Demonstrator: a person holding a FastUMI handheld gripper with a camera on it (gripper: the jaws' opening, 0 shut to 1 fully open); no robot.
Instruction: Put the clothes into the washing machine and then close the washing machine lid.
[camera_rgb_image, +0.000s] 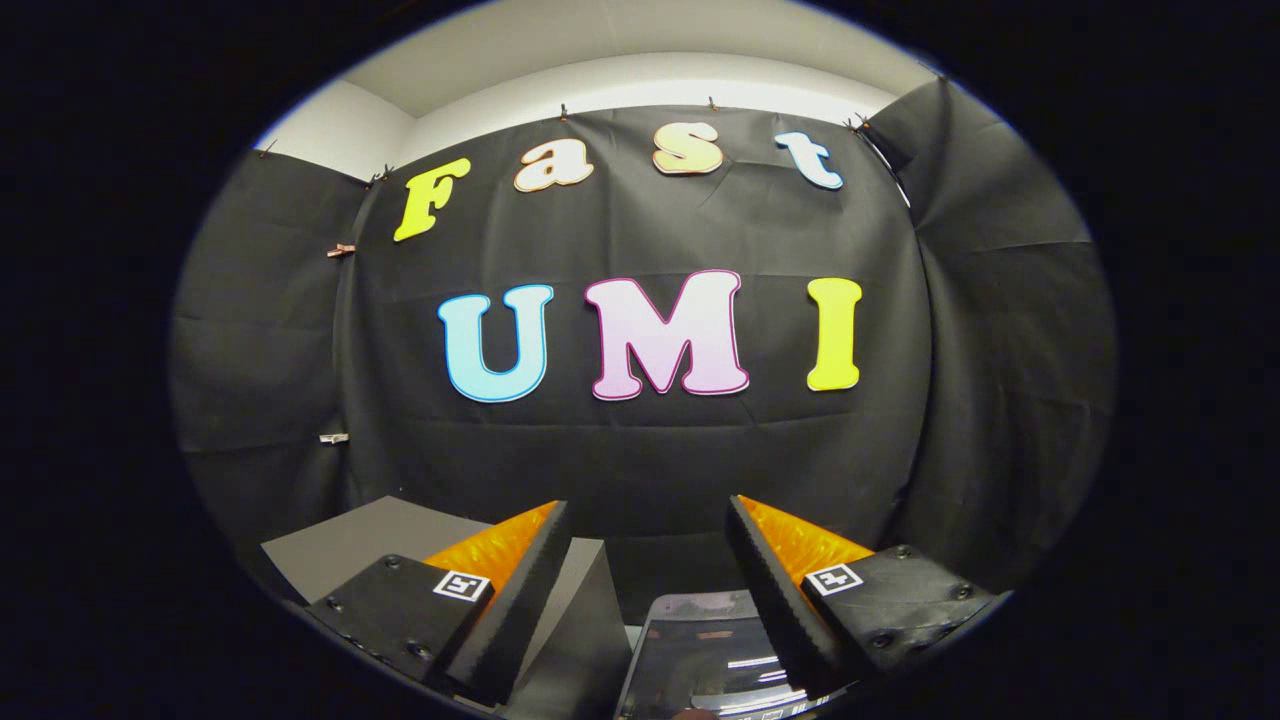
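Two fingers (648, 560) of yours sit wide apart holding nothing, with a glossy dark panel (705, 665) low between them, bottom center.

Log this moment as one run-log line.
gripper: open, holding nothing | aimed at booth wall | grey box beyond left finger | glossy dark panel low between fingers | clothes: not identifiable

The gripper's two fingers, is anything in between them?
No cloth. In the gripper view, the gripper is open with nothing held; through the gap show a glossy dark lid and grey box below.
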